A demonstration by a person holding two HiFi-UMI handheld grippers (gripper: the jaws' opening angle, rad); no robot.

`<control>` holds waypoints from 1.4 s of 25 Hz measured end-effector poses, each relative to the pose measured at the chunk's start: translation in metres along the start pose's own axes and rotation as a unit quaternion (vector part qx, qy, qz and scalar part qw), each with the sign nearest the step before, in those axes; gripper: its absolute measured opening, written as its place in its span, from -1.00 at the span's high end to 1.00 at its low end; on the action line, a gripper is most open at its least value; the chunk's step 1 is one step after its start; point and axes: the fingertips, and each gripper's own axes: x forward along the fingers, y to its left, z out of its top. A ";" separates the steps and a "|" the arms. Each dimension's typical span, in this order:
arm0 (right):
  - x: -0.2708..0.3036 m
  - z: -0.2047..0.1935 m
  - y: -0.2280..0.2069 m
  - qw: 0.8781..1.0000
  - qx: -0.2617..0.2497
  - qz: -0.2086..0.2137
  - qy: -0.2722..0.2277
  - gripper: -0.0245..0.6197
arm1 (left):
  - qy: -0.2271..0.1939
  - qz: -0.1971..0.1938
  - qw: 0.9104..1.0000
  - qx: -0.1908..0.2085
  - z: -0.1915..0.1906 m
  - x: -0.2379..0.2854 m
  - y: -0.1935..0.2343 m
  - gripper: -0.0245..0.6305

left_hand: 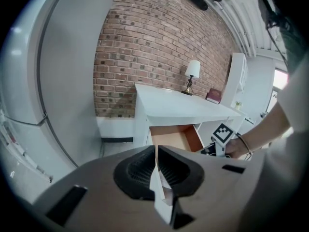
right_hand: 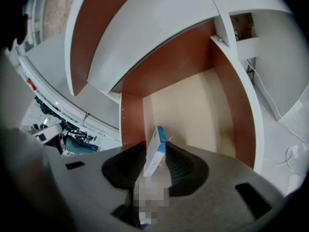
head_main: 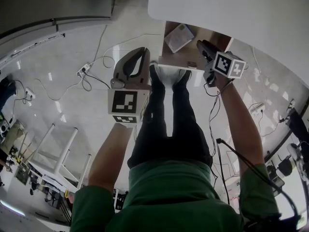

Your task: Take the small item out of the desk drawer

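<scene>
Standing apart over the drawer [right_hand: 193, 105], right gripper [right_hand: 157, 166] jaws flank a tilted box [right_hand: 155, 153]; left gripper [left_hand: 157, 166] jaws pinch a white slip [left_hand: 161, 197].

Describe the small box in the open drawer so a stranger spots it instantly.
Find the white desk and its pulled-out drawer with brown walls. A small box sits at the tips of the right claw. It is thin, white with a blue end, the only thing visible there.

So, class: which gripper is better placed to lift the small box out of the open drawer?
Right. The right gripper reaches into the drawer with the small box between its open jaws; the left gripper hangs over the floor, clear of the desk.
</scene>
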 end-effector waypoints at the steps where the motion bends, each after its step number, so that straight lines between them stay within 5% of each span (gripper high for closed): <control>1: 0.004 -0.002 -0.003 1.000 0.014 0.002 0.007 0.52 | 0.002 0.000 1.000 -0.002 -0.002 0.000 -0.001 0.89; 8: 0.033 -0.012 -0.007 0.997 0.069 0.028 0.032 0.27 | 0.008 -0.001 1.000 -0.016 -0.013 0.005 -0.002 0.89; 21: 0.063 -0.016 -0.014 0.995 0.079 0.034 0.048 0.23 | 0.011 -0.004 1.000 -0.026 -0.021 0.013 0.004 0.89; 25: 0.065 -0.013 -0.013 0.995 0.083 0.034 0.038 0.34 | 0.010 -0.007 1.000 -0.022 -0.020 0.014 0.001 0.89; 27: 0.062 -0.010 -0.011 0.996 0.079 0.032 0.033 0.61 | 0.008 -0.007 1.000 -0.022 -0.018 0.013 0.000 0.89; 35: 0.050 -0.008 0.001 0.997 0.071 0.033 0.028 0.65 | 0.004 -0.013 1.000 -0.020 -0.011 0.009 -0.009 0.89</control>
